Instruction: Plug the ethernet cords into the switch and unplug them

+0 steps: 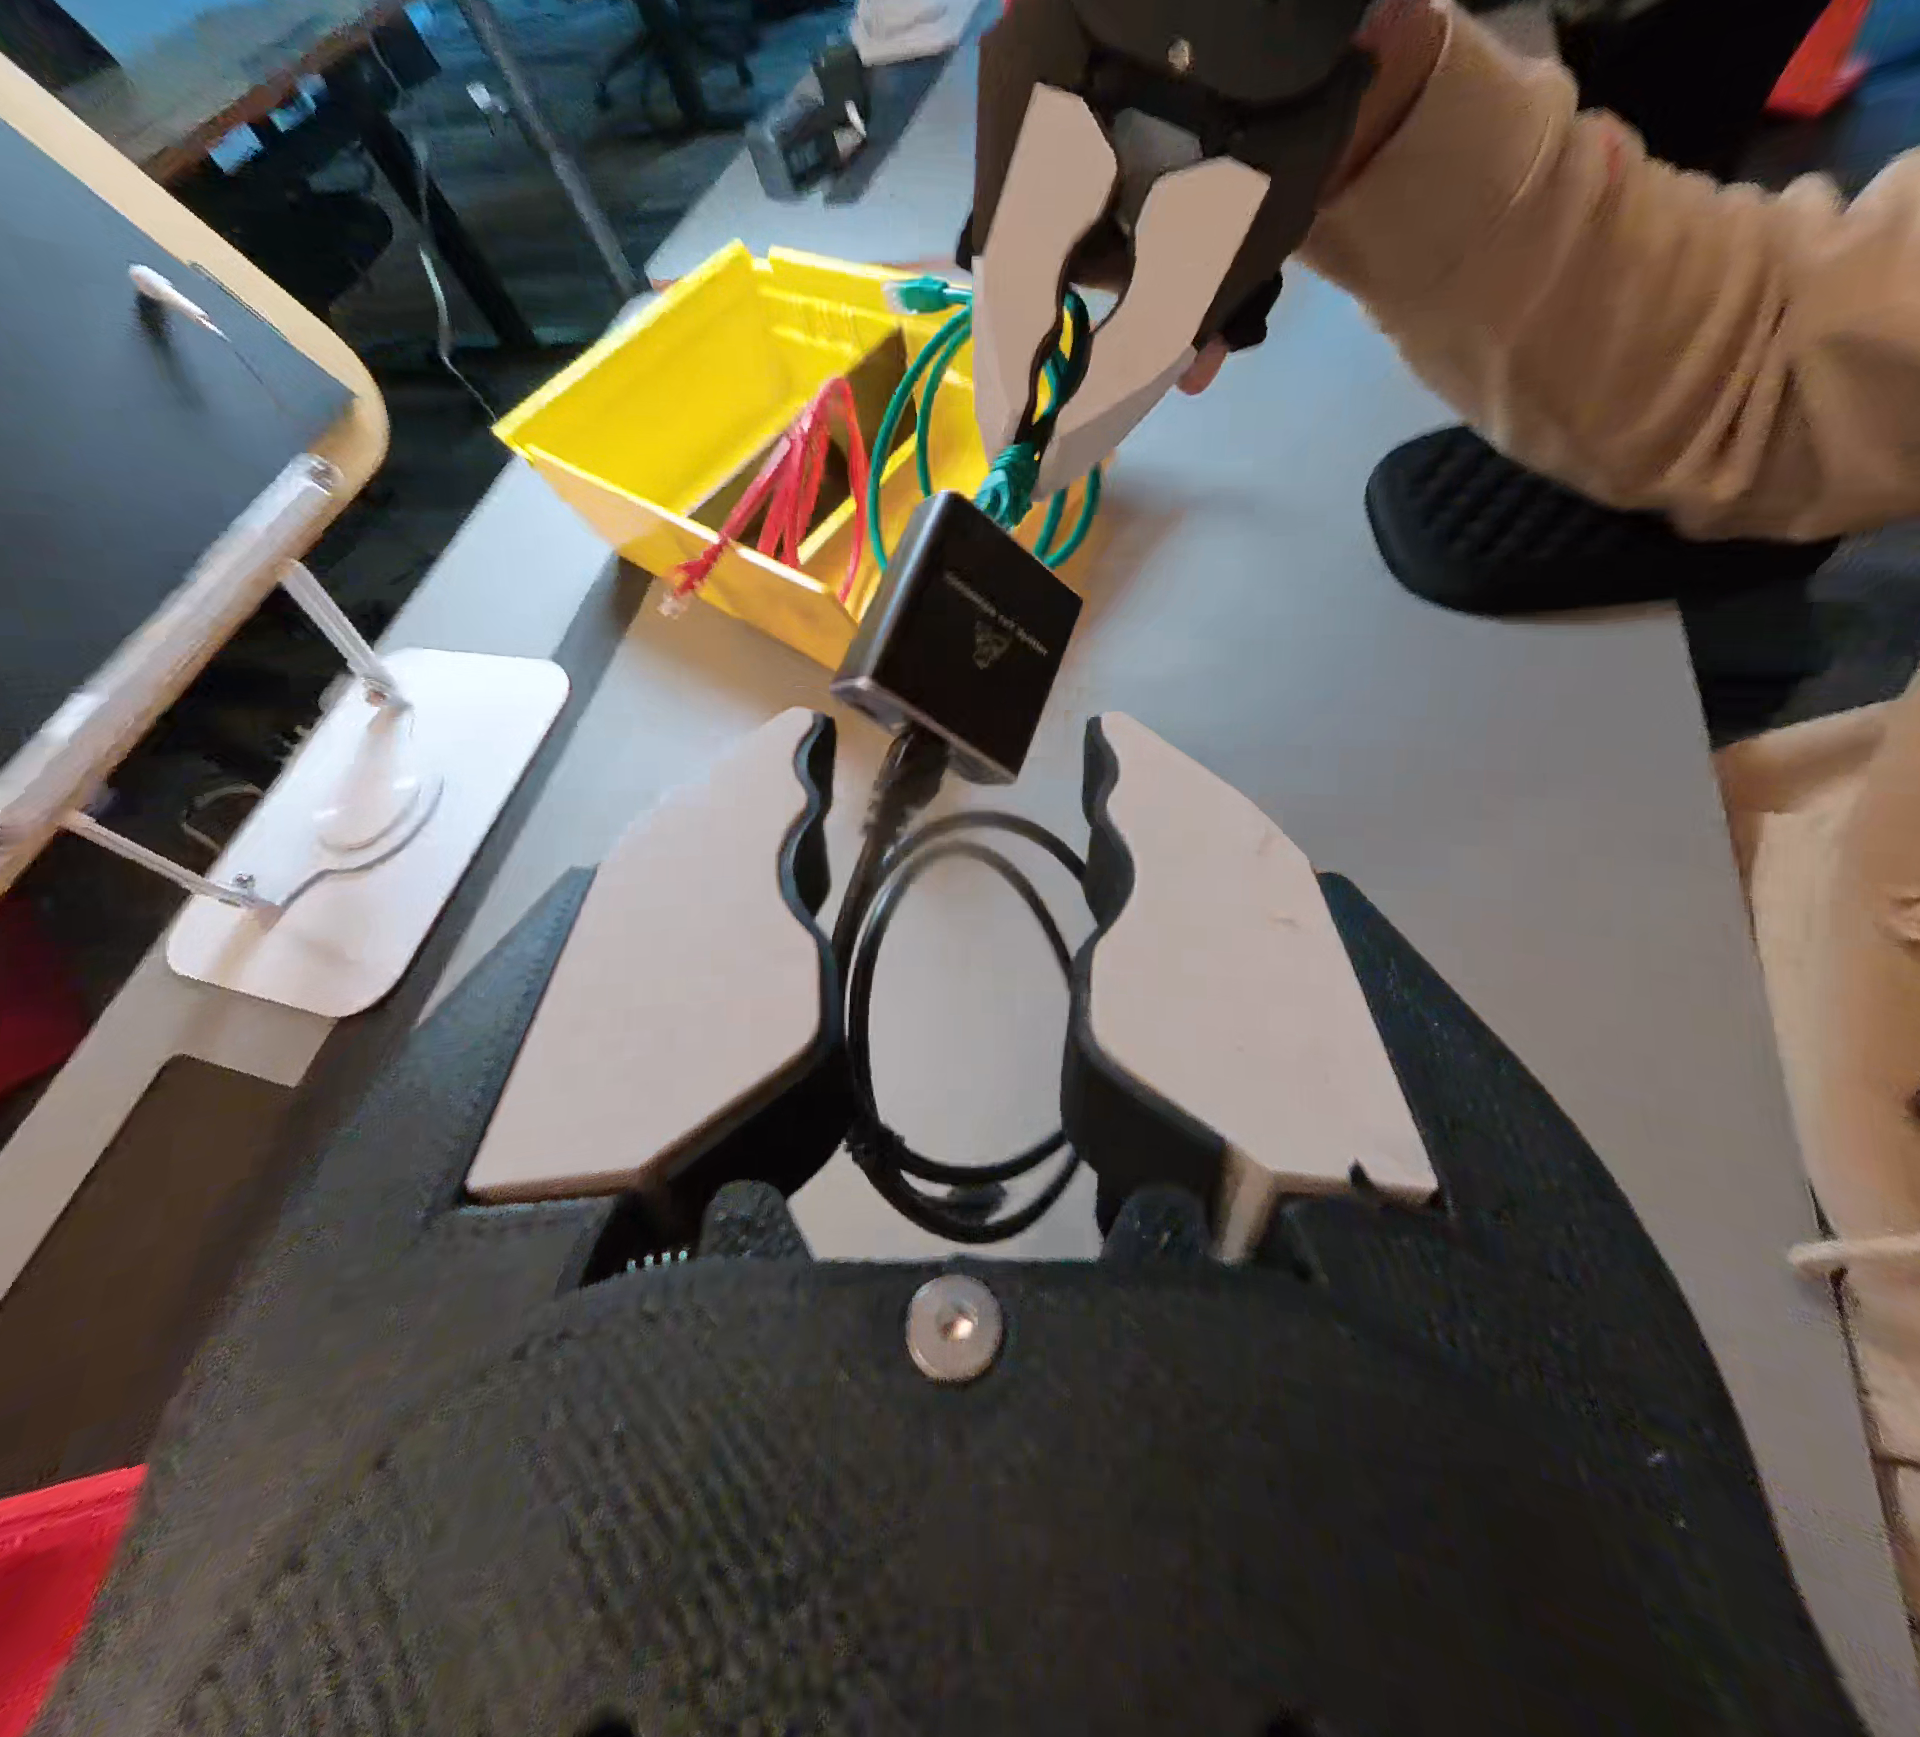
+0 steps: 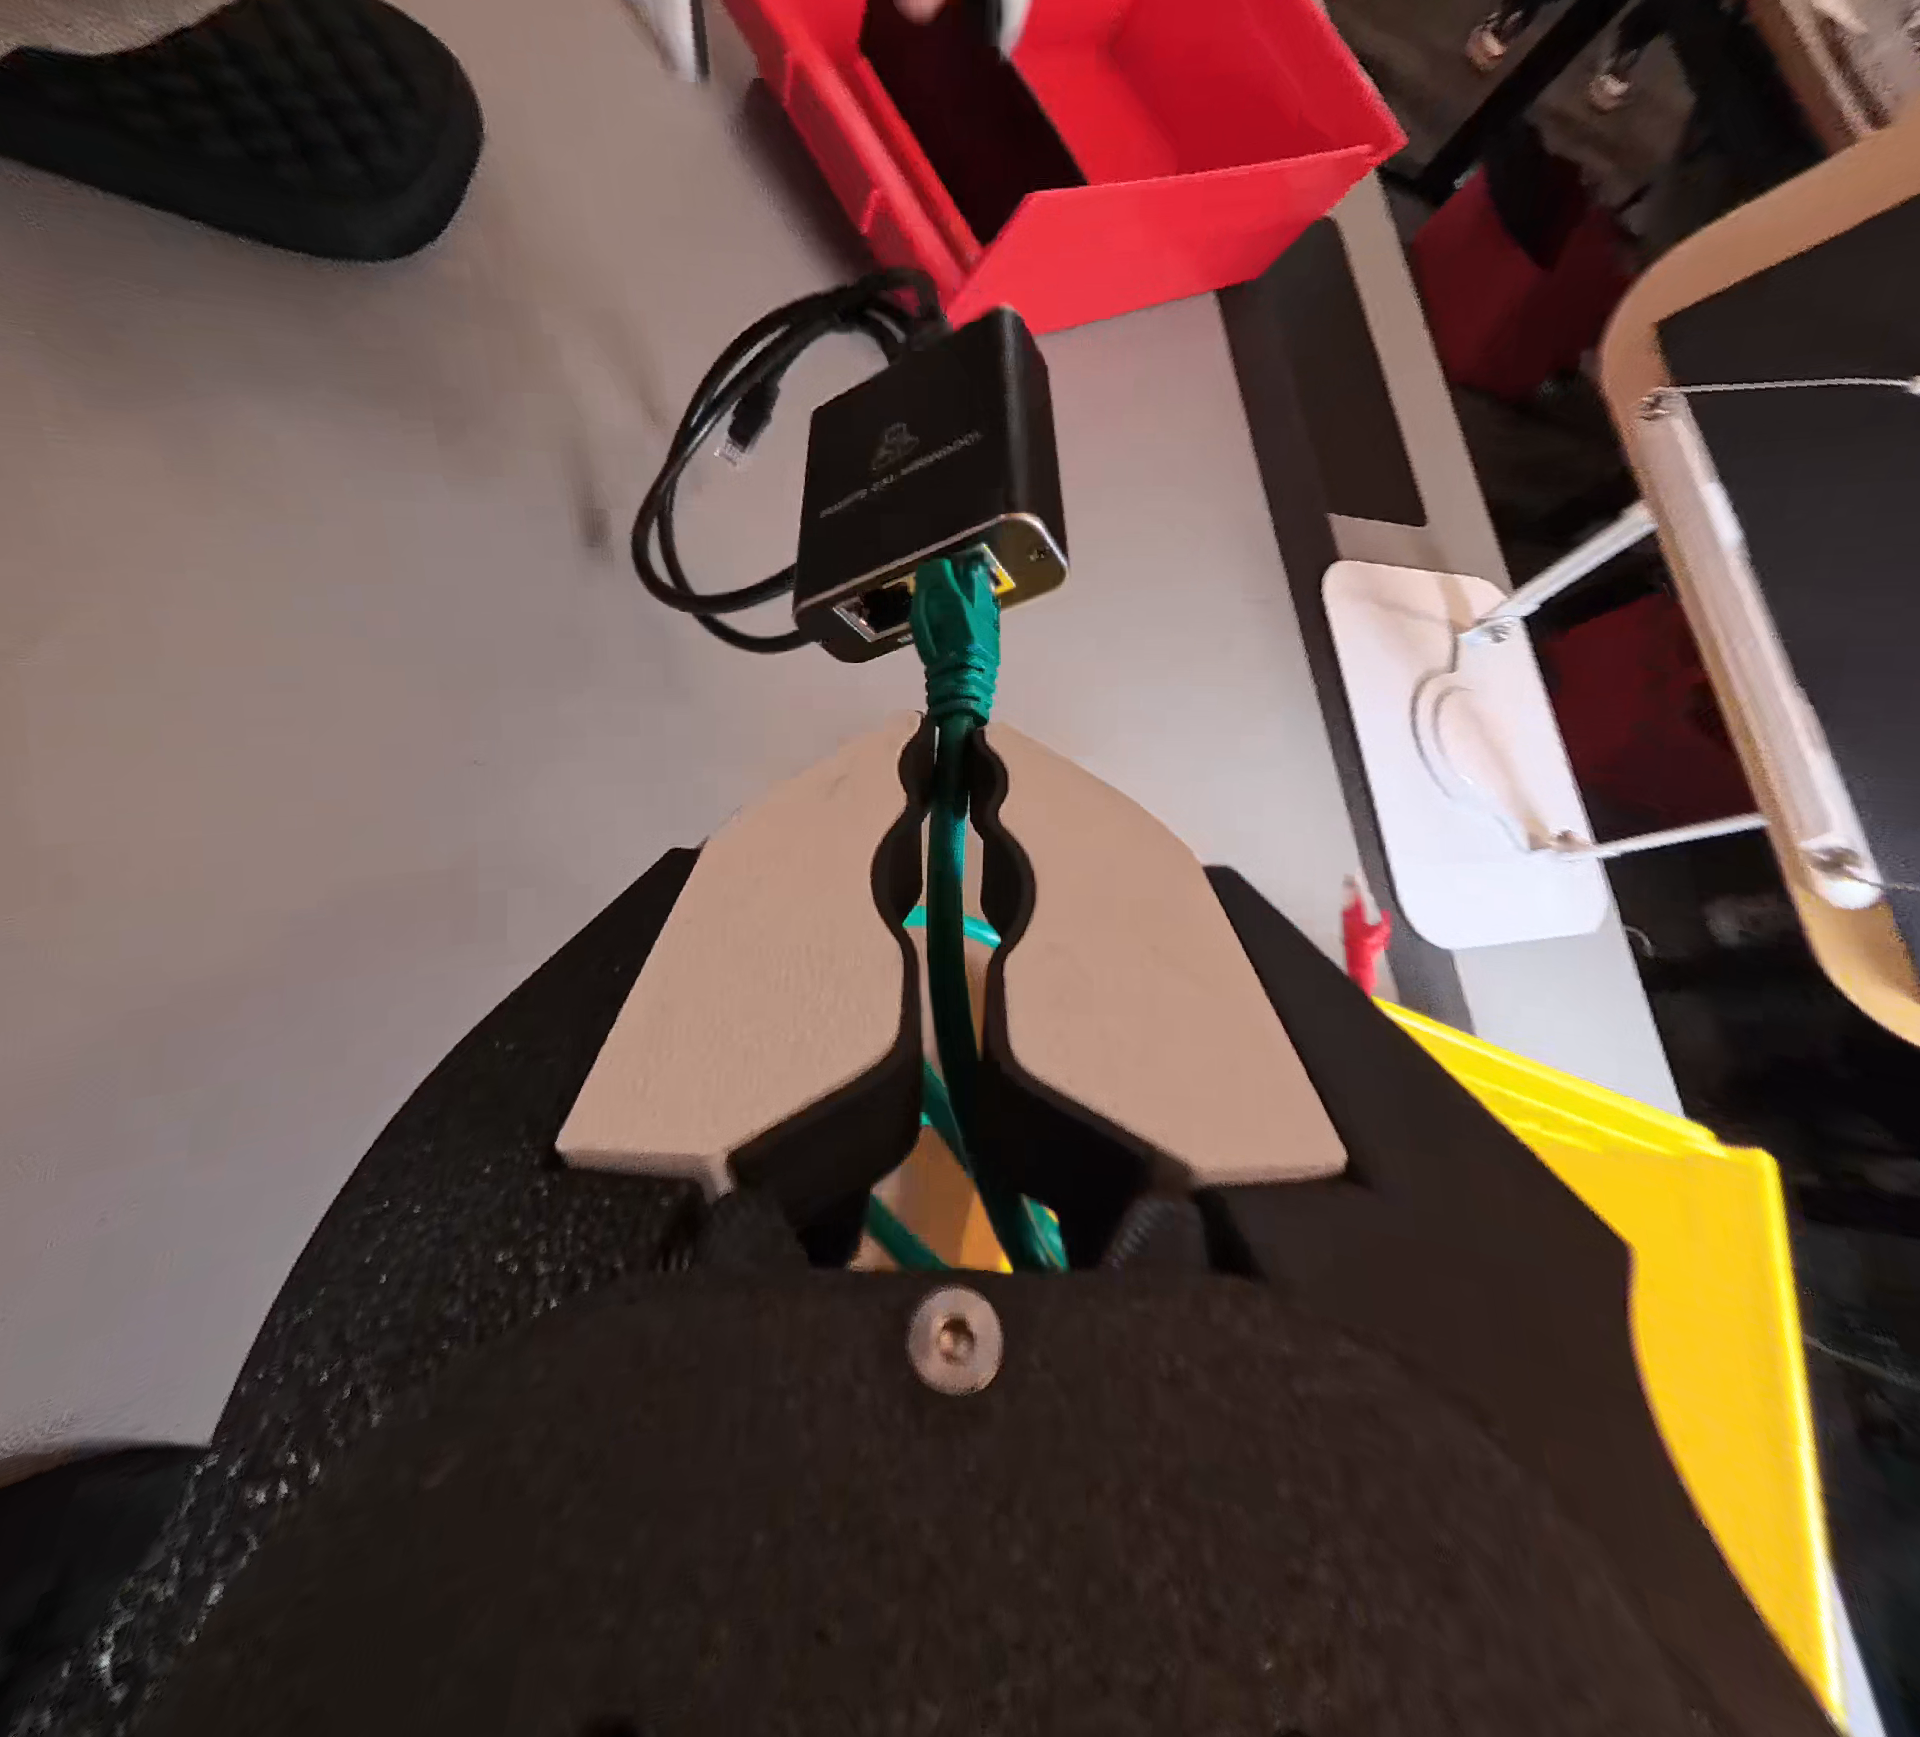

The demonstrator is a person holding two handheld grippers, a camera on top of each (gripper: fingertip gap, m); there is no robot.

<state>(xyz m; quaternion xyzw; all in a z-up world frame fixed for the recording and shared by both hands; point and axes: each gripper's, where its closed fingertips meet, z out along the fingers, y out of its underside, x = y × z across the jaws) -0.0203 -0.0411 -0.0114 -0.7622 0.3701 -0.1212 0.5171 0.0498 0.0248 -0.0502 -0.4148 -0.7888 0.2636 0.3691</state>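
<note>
Right gripper (image 2: pixel 951 731) clamps green cord (image 2: pixel 951 908) just behind its plug, seated in the switch (image 2: pixel 925 461) — steadier pull. Left gripper (image 1: pixel 956 752) gapes wide, empty, near the switch's black-cable side.

The right gripper (image 2: pixel 951 737), black-bodied with pale flat plastic fingers (image 2: pixel 790 949), is pinching a green ethernet cord (image 2: pixel 951 939) just behind its plug at the small black switch box (image 2: pixel 930 482), tips nearly meeting. The left gripper (image 1: pixel 951 731) (same build) is hovering at the switch's opposite end, jaws spread wide. A beige sleeve (image 1: pixel 1558 264) is covering the right arm.
</note>
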